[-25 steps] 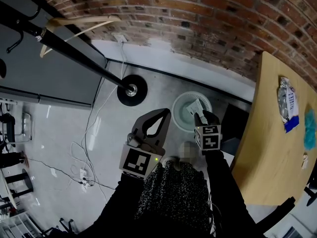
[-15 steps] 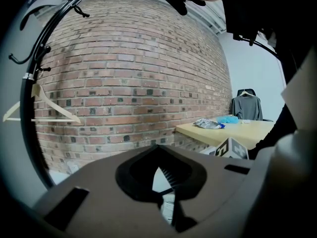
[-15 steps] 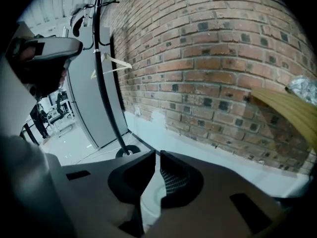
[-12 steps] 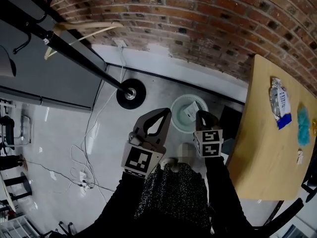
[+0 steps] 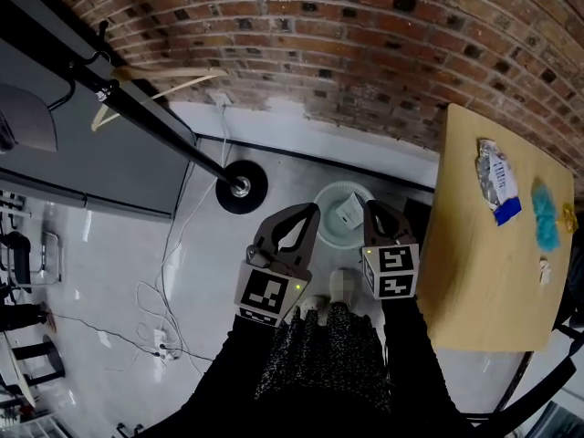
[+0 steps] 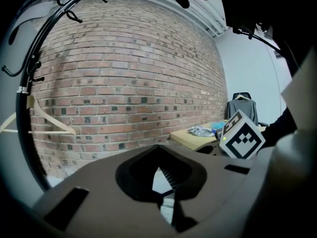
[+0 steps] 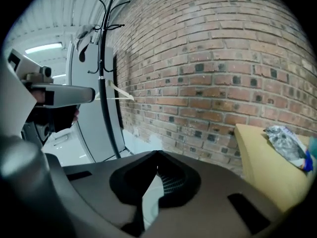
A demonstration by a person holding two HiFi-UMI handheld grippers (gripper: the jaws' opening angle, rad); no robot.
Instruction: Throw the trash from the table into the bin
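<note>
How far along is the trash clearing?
Done: a white scrap lies in the bin. In hand: nothing; the left hand-held gripper and right hand-held gripper are shut and empty, the right's jaws having just closed. Left: silver wrapper, teal piece and small pale bit on the table.

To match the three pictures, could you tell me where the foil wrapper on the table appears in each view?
Head view: wrapper, upper right, on the table.
Left gripper view: wrapper right of centre, small.
Right gripper view: wrapper at the right edge.
Shared landmark: the brick wall.
</note>
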